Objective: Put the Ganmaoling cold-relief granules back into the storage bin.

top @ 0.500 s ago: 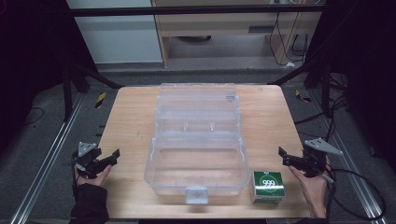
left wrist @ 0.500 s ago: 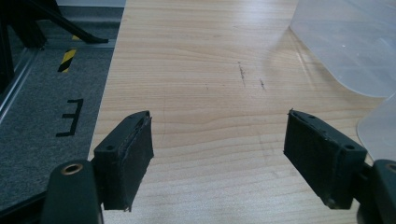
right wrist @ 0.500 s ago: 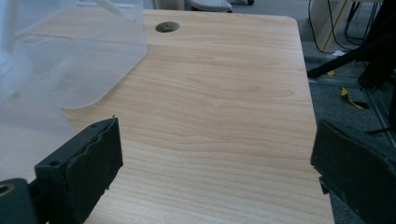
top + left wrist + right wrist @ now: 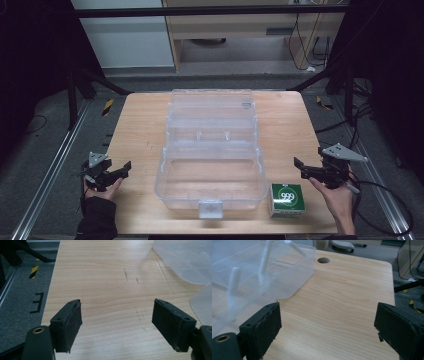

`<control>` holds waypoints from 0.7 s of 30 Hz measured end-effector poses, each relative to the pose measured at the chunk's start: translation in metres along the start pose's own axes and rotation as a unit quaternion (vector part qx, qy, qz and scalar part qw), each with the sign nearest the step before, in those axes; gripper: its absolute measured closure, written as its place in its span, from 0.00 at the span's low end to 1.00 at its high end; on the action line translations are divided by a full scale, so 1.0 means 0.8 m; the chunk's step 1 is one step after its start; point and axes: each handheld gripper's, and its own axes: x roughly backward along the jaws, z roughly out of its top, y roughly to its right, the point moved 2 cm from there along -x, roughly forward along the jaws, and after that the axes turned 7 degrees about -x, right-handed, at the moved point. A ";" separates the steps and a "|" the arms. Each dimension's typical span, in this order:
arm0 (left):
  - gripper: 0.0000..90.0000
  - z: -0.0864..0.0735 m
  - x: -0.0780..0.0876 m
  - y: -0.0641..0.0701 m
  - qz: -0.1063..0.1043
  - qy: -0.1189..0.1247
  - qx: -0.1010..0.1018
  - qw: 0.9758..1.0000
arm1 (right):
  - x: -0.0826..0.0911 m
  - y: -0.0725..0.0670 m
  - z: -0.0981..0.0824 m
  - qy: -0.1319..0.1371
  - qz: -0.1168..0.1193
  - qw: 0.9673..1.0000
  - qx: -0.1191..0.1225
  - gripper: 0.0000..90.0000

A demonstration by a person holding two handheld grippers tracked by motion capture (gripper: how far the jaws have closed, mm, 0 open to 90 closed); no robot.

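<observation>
A clear plastic tiered storage box (image 4: 212, 150) stands open in the middle of the wooden table (image 4: 285, 125), with its trays stepped back and nothing inside them. A small green carton (image 4: 286, 199) marked 999 sits at the front right, beside the box. My left gripper (image 4: 123, 170) hovers at the table's left edge, open, with bare wood between its jaws (image 4: 116, 302). At the right edge my right gripper (image 4: 301, 168) is also open and holds nothing (image 4: 327, 305). It sits just right of the carton. The box's clear wall (image 4: 257, 270) lies ahead of it to the left.
A round cable hole (image 4: 323, 260) is cut in the table's far right corner. Grey floor with metal rails (image 4: 55, 165) flanks both sides of the table. The box's rounded clear edge (image 4: 185, 260) lies ahead and right of the left gripper. Cables (image 4: 385, 200) trail on the floor at the right.
</observation>
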 end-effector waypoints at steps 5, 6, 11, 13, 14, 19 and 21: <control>0.26 -0.001 -0.003 0.005 -0.002 -0.006 -0.009 1.000 | 0.006 -0.016 0.011 -0.012 0.016 1.000 0.024 0.11; 0.26 -0.001 -0.004 0.006 -0.003 -0.007 -0.012 1.000 | 0.007 -0.019 0.013 -0.012 0.017 0.999 0.028 0.11; 0.26 -0.002 -0.008 0.011 -0.002 -0.013 -0.024 1.000 | 0.014 -0.038 0.029 -0.007 0.026 0.998 0.062 0.12; 0.26 -0.003 -0.009 0.011 -0.002 -0.014 -0.023 1.000 | 0.015 -0.041 0.033 -0.007 0.027 0.997 0.065 0.12; 0.26 -0.003 -0.009 0.011 -0.003 -0.015 -0.023 1.000 | 0.015 -0.043 0.037 -0.011 0.030 0.997 0.069 0.12; 0.26 -0.005 -0.011 0.012 -0.004 -0.020 -0.027 0.999 | 0.018 -0.052 0.054 -0.030 0.047 0.993 0.105 0.11; 0.26 -0.006 -0.012 0.013 -0.006 -0.021 -0.027 0.999 | 0.018 -0.055 0.058 -0.037 0.057 0.991 0.112 0.11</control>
